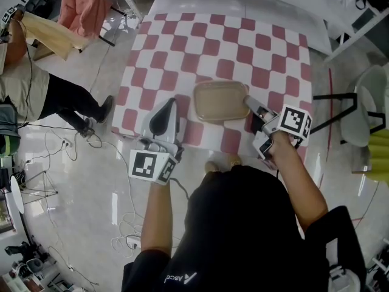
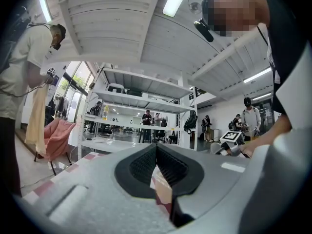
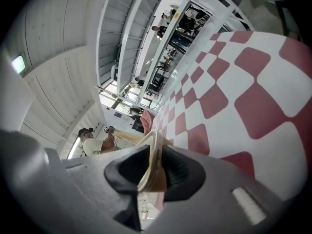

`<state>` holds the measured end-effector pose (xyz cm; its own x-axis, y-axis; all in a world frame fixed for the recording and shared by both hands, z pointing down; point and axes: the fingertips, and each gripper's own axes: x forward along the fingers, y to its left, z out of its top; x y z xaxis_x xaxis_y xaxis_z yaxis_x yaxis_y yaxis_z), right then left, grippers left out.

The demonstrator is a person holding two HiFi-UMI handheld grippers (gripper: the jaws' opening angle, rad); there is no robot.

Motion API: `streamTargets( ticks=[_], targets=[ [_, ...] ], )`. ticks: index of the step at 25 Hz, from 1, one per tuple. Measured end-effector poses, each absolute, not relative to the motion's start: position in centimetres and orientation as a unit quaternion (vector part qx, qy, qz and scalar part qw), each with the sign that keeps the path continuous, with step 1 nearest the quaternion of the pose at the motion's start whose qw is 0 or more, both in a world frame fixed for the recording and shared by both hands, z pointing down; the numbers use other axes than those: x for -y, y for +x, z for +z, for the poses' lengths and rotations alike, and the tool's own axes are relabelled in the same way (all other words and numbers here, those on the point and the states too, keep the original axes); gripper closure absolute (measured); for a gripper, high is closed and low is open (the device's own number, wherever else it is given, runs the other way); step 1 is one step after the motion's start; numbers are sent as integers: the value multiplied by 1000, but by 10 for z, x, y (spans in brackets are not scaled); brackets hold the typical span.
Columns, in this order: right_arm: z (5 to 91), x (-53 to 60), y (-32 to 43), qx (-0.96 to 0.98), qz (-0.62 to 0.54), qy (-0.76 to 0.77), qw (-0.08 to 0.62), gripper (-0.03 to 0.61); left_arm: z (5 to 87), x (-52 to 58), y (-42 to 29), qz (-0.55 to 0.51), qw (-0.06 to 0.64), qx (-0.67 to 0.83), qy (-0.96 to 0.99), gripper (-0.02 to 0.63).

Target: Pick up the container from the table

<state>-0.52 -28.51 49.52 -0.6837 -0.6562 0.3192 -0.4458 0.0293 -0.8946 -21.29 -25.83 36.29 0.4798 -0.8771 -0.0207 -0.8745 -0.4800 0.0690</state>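
A shallow beige rectangular container (image 1: 220, 100) hangs over the near edge of the red-and-white checked table (image 1: 225, 47). My right gripper (image 1: 249, 104) grips the container's right rim; in the right gripper view the beige rim (image 3: 152, 167) sits pinched between the black pads (image 3: 181, 172). The container looks tilted there, lifted off the cloth. My left gripper (image 1: 164, 115) rests level at the table's near left edge, left of the container, jaws together with nothing between them (image 2: 156, 165).
A person in dark trousers (image 1: 67, 99) stands at the left of the table, holding a yellow cloth. A pink chair (image 1: 82, 5) is at the back left. Cables (image 1: 127, 236) lie on the floor. White shelving (image 2: 141, 116) stands beyond the table.
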Motion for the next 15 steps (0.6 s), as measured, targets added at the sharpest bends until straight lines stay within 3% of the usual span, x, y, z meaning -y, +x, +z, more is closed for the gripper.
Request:
streamTargets(
  ticks=[15],
  targets=[
    [492,289,6,-718,-562,-402,88,499,366,263,-206,-23,28,508,861,603]
  ],
)
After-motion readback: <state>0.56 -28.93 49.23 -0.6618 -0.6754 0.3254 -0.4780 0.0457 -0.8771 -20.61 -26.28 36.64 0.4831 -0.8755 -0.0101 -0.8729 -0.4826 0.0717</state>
